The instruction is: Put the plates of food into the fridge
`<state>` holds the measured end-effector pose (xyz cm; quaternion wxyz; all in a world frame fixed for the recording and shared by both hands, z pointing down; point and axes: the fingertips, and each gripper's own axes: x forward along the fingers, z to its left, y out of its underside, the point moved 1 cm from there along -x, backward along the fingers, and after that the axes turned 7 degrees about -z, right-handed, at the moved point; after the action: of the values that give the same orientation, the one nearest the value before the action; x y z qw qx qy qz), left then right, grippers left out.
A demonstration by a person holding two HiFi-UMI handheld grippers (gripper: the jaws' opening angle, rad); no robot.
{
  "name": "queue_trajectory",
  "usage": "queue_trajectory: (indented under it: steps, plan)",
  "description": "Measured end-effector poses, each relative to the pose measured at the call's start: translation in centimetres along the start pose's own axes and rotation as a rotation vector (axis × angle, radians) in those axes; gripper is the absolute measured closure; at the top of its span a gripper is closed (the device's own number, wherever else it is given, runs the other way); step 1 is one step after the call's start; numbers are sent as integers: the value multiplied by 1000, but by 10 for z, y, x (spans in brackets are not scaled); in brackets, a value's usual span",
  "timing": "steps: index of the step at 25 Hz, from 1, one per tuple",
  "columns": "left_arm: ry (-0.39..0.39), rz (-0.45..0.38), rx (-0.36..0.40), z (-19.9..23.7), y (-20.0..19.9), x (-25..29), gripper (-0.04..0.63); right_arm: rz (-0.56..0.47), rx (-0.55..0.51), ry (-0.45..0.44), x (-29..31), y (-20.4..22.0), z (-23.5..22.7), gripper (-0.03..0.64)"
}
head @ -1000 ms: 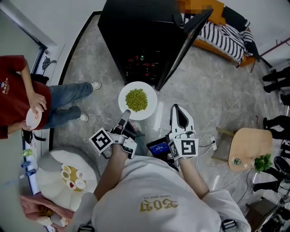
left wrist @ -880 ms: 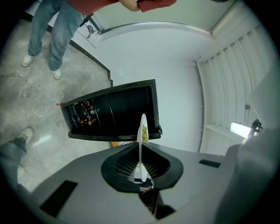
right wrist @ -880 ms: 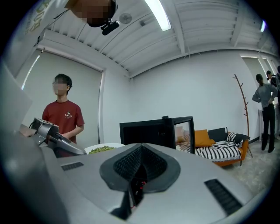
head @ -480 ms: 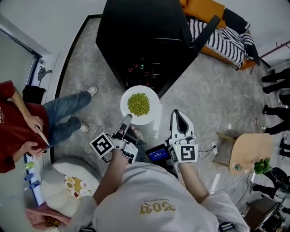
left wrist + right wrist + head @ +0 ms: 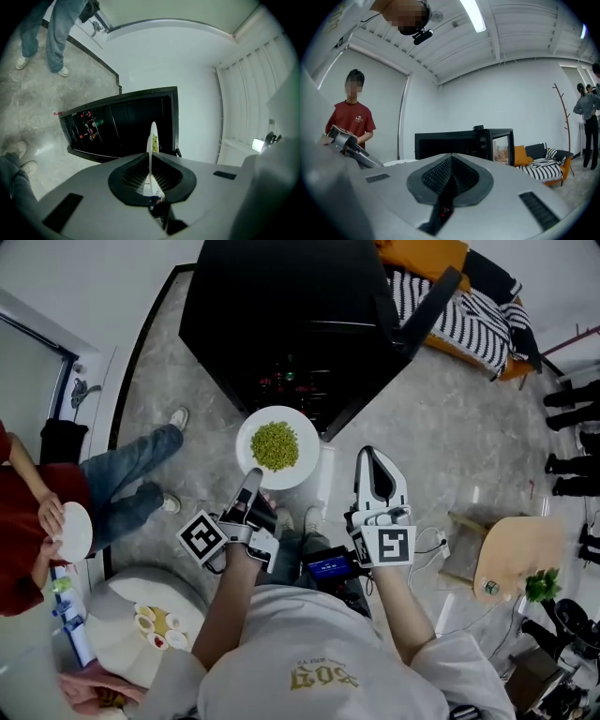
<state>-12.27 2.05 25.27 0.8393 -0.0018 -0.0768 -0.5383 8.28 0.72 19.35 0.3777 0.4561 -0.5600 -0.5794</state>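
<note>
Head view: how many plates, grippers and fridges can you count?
Plates: 2, the plate of green peas and a white plate in a bystander's hands
Grippers: 2, the left gripper and the right gripper
Fridge: 1
Total: 5

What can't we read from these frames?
- Fridge shelves: head view, interior too dark to find free space.
- Food: left gripper view sees the plate edge-on, so most of it is hidden.
- Bystander's plate: head view, too small to tell contents.
- Small items on the white round surface: head view, too small to identify.
</note>
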Motion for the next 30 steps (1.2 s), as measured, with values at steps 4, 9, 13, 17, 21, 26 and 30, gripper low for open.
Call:
queue_trajectory:
  steps: [4,9,13,17,21,26,30]
  plan:
    - [-2,-29,-13,0,8,3,578,26,11,-32,0,10,2,607]
    - [-12,-43,-22,10,13,6,578,51,31,-45,5,34,0,607]
    - [-39,-59,-15,24,9,8,578,46,23,-66,17,44,-2,607]
    - [-36,-78,-3,33,4,13,578,49,21,-80,22,57,-4,607]
    - [-36,-87,4,42,1,14,578,67,11,-83,20,71,-7,607]
    - [-33,-92,1,51,1,18,578,51,15,-102,23,82,-4,607]
    - [-37,-90,3,62,0,22,578,65,13,-115,26,95,0,607]
